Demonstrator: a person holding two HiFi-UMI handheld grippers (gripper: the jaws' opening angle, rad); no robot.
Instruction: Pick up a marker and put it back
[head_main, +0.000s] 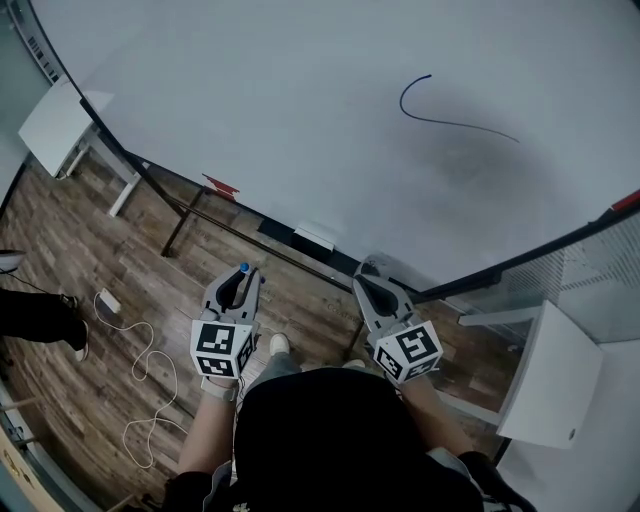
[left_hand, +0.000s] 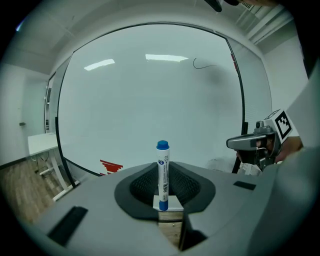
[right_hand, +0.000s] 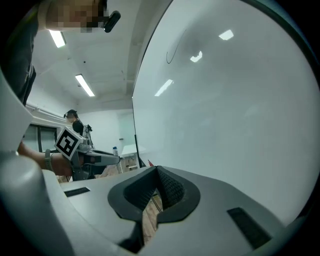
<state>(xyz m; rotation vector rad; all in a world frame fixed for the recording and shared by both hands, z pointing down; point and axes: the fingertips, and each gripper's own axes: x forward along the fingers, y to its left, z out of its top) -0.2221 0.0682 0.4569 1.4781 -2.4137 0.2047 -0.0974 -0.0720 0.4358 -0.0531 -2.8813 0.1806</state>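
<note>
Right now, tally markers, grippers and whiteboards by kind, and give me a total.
1 marker, held in the left gripper
2 grippers: left gripper, right gripper
1 whiteboard
Total: 4

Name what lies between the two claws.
Only bare wood floor lies between the left claw, shut on the marker, and the empty, shut right claw. The head view shows it.

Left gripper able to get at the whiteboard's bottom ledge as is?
Probably yes: the left gripper, jaws shut on the blue-capped marker, faces the ledge with nothing between them; the right gripper sits off to the side.
</note>
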